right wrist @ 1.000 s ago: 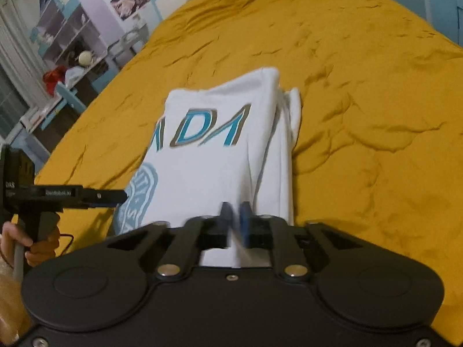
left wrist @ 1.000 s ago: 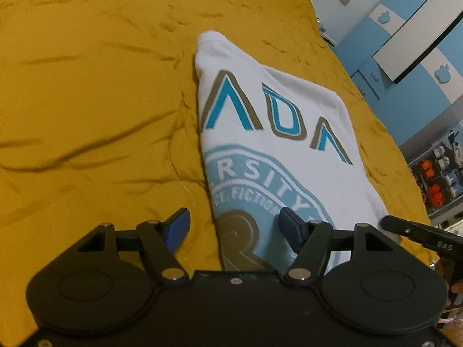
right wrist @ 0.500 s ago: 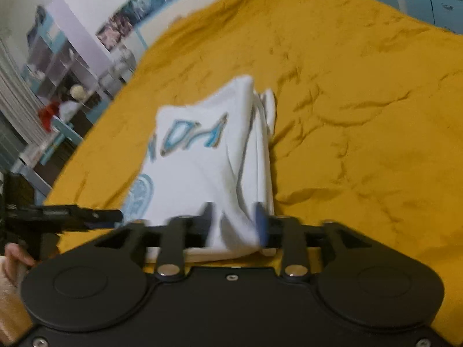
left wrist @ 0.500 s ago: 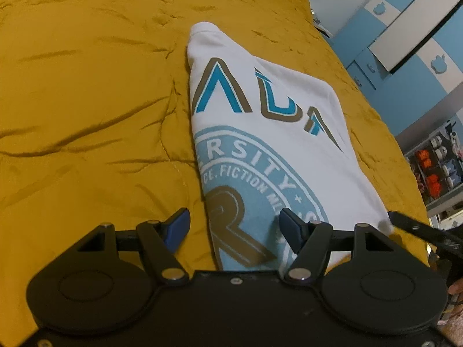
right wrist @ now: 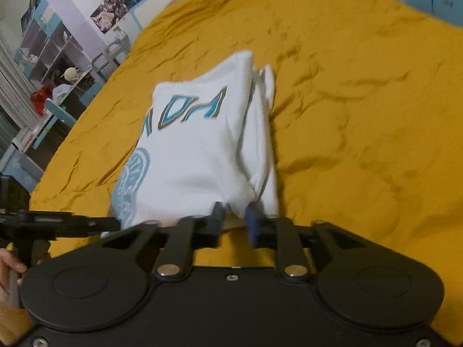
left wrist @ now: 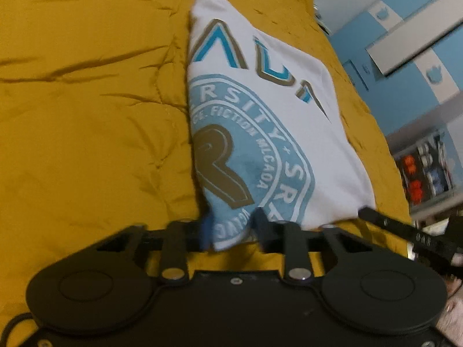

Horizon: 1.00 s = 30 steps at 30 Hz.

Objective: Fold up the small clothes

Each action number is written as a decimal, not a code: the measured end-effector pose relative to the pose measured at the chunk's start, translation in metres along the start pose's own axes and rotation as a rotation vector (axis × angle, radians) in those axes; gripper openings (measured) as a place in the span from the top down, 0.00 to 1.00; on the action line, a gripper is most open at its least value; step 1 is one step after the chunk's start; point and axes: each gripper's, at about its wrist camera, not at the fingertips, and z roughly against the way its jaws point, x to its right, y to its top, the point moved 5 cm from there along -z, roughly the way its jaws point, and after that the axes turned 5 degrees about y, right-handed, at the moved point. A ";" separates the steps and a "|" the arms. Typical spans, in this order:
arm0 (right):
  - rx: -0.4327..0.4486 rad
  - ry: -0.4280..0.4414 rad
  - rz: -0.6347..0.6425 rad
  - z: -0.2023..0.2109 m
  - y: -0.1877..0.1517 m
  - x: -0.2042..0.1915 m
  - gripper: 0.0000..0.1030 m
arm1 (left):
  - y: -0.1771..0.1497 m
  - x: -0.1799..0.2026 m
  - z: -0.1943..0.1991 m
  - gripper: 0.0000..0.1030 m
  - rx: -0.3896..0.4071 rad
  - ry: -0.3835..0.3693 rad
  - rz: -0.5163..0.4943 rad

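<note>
A white shirt (left wrist: 260, 110) with a blue round print and large letters lies partly folded on the yellow bedspread (left wrist: 86, 101). Its near edge is lifted off the bed. My left gripper (left wrist: 233, 225) is partly closed, its jaws either side of the near left corner of the shirt. My right gripper (right wrist: 234, 219) is partly closed around the near right corner of the shirt (right wrist: 202, 144), where folded layers bunch up. Each gripper shows at the edge of the other's view, the right one (left wrist: 405, 231) and the left one (right wrist: 58, 222).
The bedspread (right wrist: 361, 101) stretches far beyond and to both sides of the shirt. Blue and white cabinets (left wrist: 411, 43) stand past the bed's right edge. Shelves and a desk with clutter (right wrist: 49, 66) stand past its left edge.
The right gripper opened from shut, then narrowed again around the shirt's corner. The left gripper's jaws closed in from wide open onto the near left corner. The shirt's near edge rose.
</note>
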 end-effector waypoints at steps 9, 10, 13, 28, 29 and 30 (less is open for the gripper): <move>-0.019 -0.018 -0.022 -0.004 -0.012 0.013 0.90 | -0.010 0.003 0.003 0.86 0.004 0.044 -0.104; -0.013 -0.017 -0.027 -0.004 -0.014 0.014 0.90 | -0.009 0.006 0.001 0.84 0.010 0.060 -0.132; 0.012 0.012 -0.025 0.006 -0.011 0.012 0.72 | -0.009 0.015 0.009 0.58 0.036 0.126 -0.227; 0.084 0.139 -0.053 0.006 0.071 0.036 0.33 | 0.057 0.001 0.020 0.21 0.140 0.176 -0.263; 0.074 0.150 -0.068 0.000 0.072 0.040 0.33 | 0.061 -0.001 0.016 0.21 0.138 0.172 -0.256; 0.060 0.164 -0.081 -0.007 0.073 0.044 0.33 | 0.064 -0.002 0.011 0.21 0.132 0.166 -0.247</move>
